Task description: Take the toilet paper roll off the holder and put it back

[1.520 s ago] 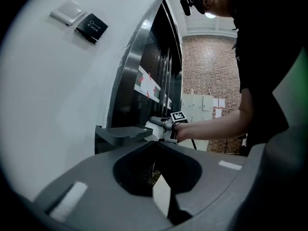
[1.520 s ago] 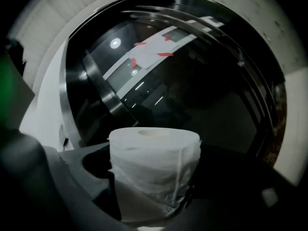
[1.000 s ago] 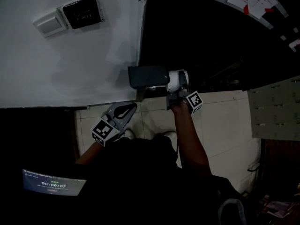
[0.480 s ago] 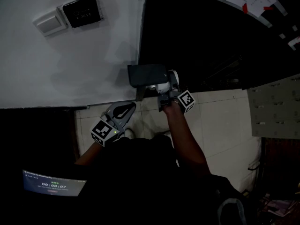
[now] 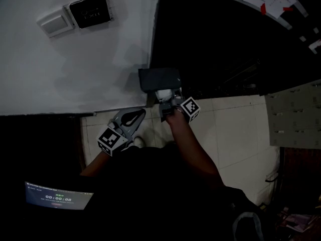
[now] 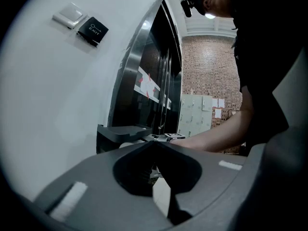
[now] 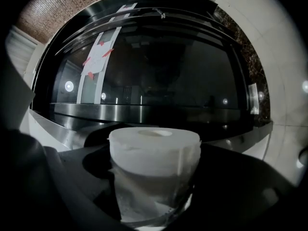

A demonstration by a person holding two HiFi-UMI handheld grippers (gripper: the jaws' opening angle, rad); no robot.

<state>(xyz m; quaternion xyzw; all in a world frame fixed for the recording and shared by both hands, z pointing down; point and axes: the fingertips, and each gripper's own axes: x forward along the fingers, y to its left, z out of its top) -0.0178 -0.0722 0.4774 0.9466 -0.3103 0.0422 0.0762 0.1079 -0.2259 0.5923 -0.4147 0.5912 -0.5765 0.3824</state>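
Observation:
The white toilet paper roll [image 7: 154, 165] stands end-up between the jaws of my right gripper [image 7: 155, 201], which is shut on it. In the head view the toilet paper roll [image 5: 162, 95] shows just under the dark grey holder [image 5: 158, 79] on the wall corner, with the right gripper [image 5: 168, 106] right below it. My left gripper [image 5: 131, 119] hangs lower left of the holder, jaws shut on nothing. From the left gripper view the holder [image 6: 120, 131] sits ahead of the left gripper [image 6: 154, 144], a little way off.
A white switch plate [image 5: 54, 24] and a black panel [image 5: 90, 12] are on the white wall. A dark glossy door [image 5: 225, 39] with a posted notice lies right of the holder. Pale floor tiles [image 5: 235, 134] are below. A timer screen [image 5: 57, 197] glows at lower left.
My right gripper has carried the roll leftward, from beside the holder to just beneath it. The left gripper has stayed where it was.

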